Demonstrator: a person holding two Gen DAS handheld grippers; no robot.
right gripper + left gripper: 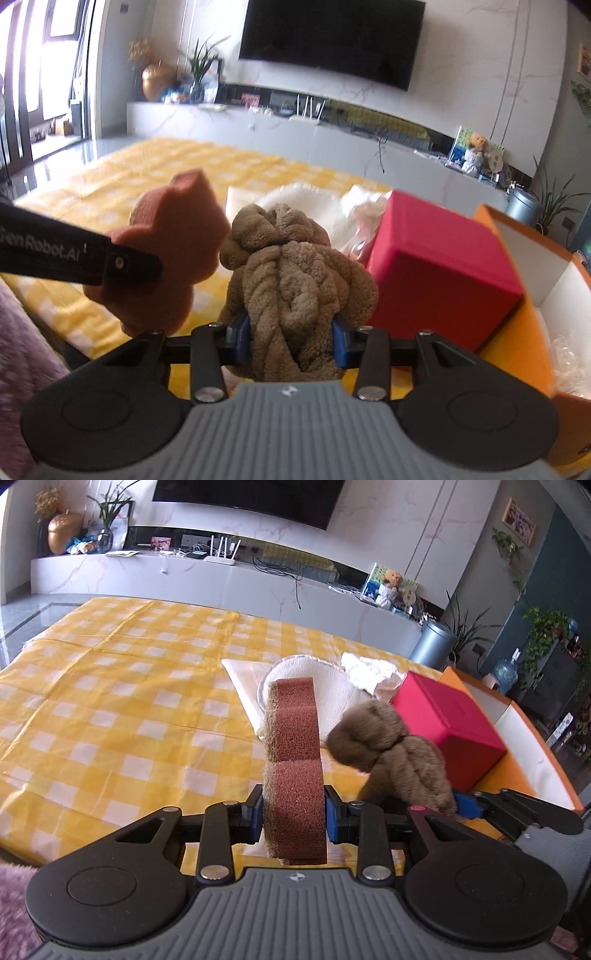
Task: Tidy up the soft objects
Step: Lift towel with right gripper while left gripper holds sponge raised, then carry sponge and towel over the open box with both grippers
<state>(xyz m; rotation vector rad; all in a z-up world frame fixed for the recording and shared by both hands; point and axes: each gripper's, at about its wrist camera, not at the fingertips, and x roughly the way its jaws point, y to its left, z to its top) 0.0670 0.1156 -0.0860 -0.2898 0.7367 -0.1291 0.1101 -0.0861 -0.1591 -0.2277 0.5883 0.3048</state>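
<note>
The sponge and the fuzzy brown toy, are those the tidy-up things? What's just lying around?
For the job:
- brown sponge, gripped by the left gripper
- brown plush toy, gripped by the right gripper
- white cloths
- orange box, open

Just lying about:
- router
- golden vase
- small teddy bear

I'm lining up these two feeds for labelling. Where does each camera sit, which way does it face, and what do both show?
Left wrist: on the left gripper, facing forward and down over the yellow checked cloth; its fingers clamp a sponge.
Right wrist: on the right gripper, facing likewise; its fingers squeeze a brown towel; the left gripper's finger crosses at left.
Shared: sponge, towel, red box, orange box, TV wall.
</note>
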